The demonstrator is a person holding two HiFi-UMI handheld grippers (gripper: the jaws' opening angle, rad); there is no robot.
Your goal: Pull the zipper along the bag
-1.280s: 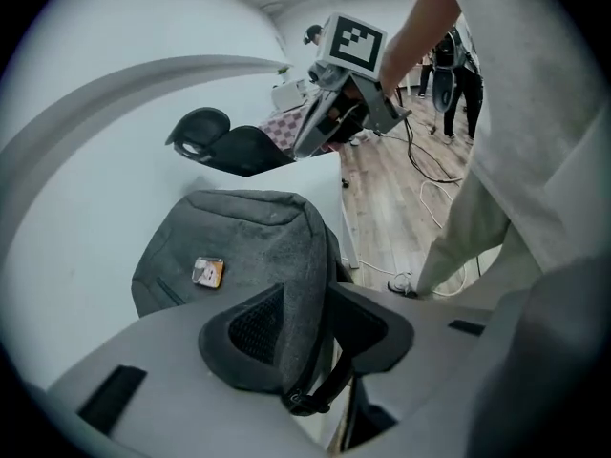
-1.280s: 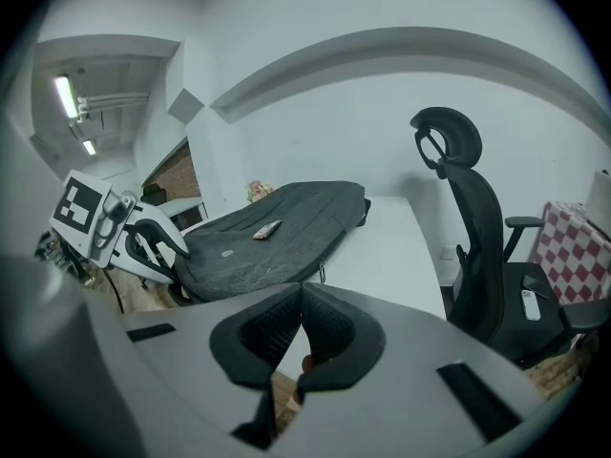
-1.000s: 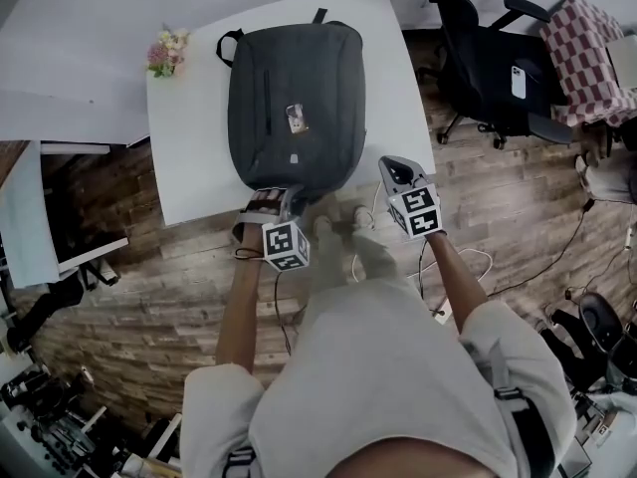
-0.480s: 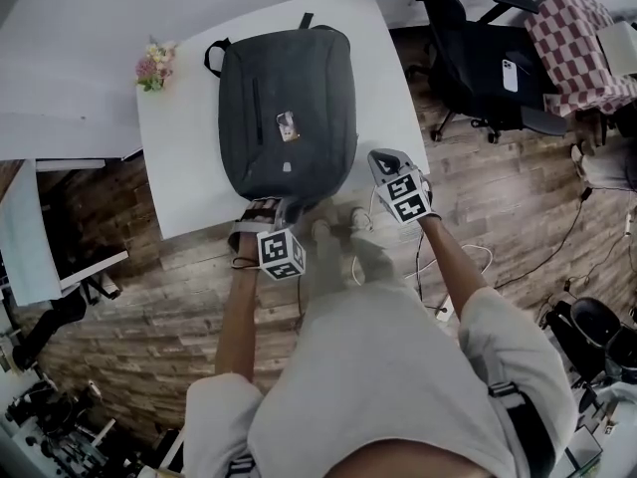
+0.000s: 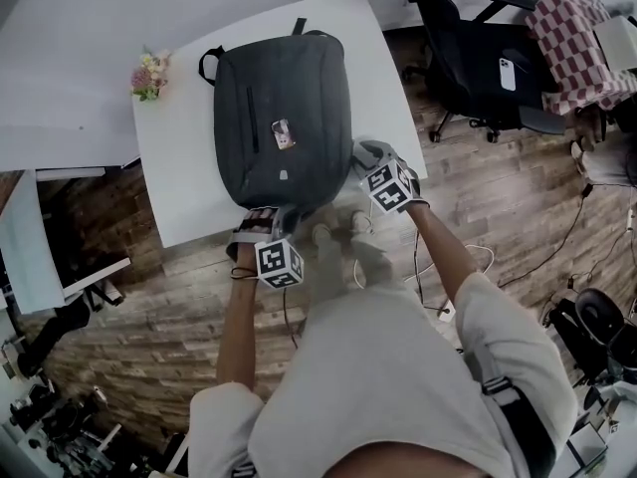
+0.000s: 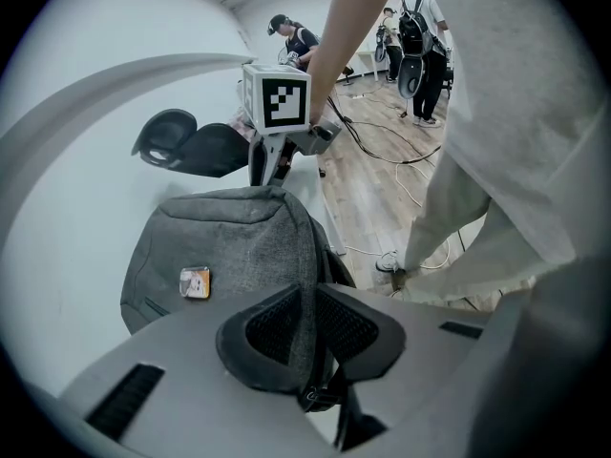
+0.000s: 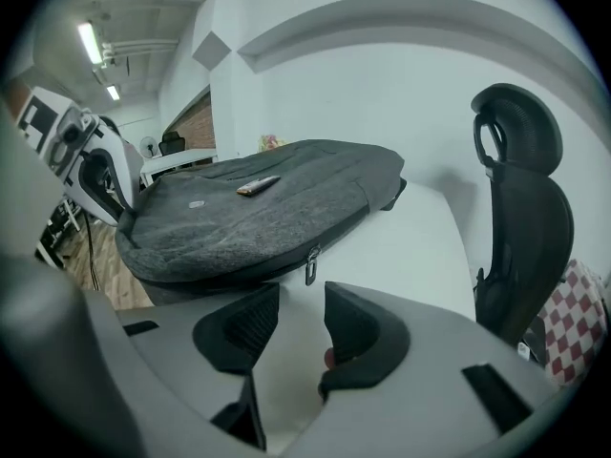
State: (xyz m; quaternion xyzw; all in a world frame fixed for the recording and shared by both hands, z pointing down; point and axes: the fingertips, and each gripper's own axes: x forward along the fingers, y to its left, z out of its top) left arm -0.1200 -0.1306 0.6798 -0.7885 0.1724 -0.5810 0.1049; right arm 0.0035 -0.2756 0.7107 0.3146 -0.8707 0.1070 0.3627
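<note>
**Bag.** The dark grey bag [image 5: 284, 118] lies flat on the white surface [image 5: 179, 177], with its carry handle at the far end. A small rectangular tag [image 5: 284, 134] sits on the upper panel near the middle. No interior shows in any view, so its contents cannot be told.

**Zipper.** The zipper pull [image 7: 311, 265] hangs from the seam along the bag's right side, towards the near corner. The seam on either side of it reads as a dark line with no gap.

**Left claw.** The left claw [image 6: 310, 337] is at the bag's near edge. Its jaws have just been closing and now stand narrow, pinching a raised fold of the grey fabric between the pads.

**Right claw.** The right claw [image 7: 298, 299] is at the bag's right near corner, angled downward. Its jaws have just been opening and now stand wide with nothing between them. The zipper pull hangs just beyond the tips, apart from both pads.

**Surroundings.** A small bunch of flowers [image 5: 147, 73] stands at the far left corner of the surface. A black office chair [image 5: 468, 58] stands on the wooden floor to the right, with a phone [image 5: 508, 73] lying on its seat. A checked cloth [image 5: 582, 43] lies further right.
</note>
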